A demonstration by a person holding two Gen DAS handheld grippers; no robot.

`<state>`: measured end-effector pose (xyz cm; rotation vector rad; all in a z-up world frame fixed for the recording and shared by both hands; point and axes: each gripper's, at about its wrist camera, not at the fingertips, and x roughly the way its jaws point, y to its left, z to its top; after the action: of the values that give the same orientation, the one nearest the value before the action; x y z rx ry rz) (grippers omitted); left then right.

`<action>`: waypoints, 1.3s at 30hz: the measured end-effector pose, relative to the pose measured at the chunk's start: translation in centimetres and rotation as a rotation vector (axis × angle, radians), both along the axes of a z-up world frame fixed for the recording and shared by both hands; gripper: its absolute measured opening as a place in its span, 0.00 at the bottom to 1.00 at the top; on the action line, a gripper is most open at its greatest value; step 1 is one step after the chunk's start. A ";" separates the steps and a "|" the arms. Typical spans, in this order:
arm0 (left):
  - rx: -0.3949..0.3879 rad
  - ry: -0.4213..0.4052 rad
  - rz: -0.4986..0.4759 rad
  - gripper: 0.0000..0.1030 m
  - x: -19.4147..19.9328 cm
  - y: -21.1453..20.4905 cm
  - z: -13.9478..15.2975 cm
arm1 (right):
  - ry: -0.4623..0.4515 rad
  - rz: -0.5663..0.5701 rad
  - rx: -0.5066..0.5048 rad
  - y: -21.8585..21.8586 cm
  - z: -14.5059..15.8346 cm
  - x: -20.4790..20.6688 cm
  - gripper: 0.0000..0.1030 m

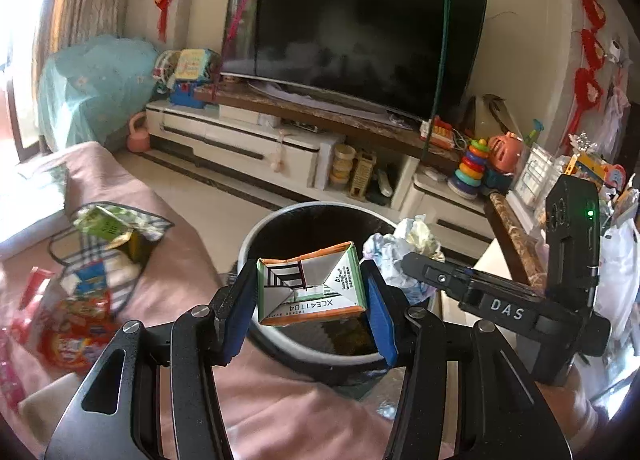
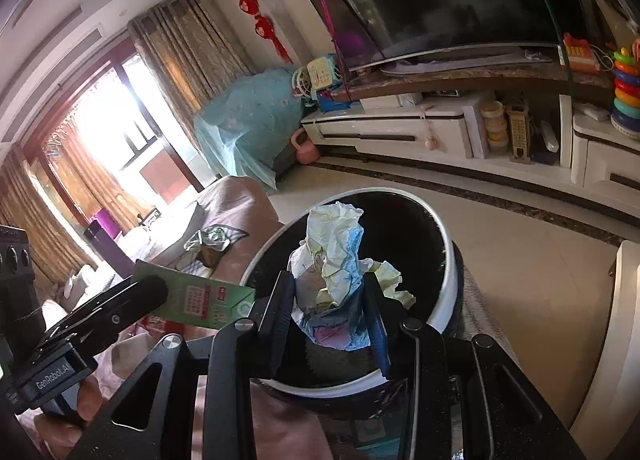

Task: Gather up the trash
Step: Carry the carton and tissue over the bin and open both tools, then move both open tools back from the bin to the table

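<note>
My left gripper is shut on a green and white drink carton, held end-on over the black trash bin with a white rim. The carton also shows in the right wrist view. My right gripper is shut on a wad of crumpled paper, white, yellow and blue, held over the same bin. The wad and right gripper show to the right of the carton in the left wrist view.
A pink-covered sofa lies left of the bin with a green packet, a plaid cloth and red snack wrappers on it. A TV stand with a TV and toys is behind. A marble-edged table stands at right.
</note>
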<state>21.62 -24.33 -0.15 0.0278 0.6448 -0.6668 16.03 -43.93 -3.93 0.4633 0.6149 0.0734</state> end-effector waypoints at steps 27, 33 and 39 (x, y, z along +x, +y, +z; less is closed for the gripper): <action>0.033 0.123 0.085 0.73 -0.7 4.2 -3.3 | 0.019 -0.006 0.035 -0.3 -0.1 0.0 0.80; 0.016 0.145 0.141 0.73 -2.8 8.8 -3.9 | 0.015 0.044 0.041 2.6 -0.1 -0.6 0.82; 0.000 0.149 0.202 0.73 -4.8 12.6 -4.1 | 0.028 0.113 0.028 6.3 -0.6 -1.0 0.83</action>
<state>16.80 -11.70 -4.26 -0.0863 0.7795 -0.4768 15.02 -37.68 -4.54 0.4572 0.6678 0.1839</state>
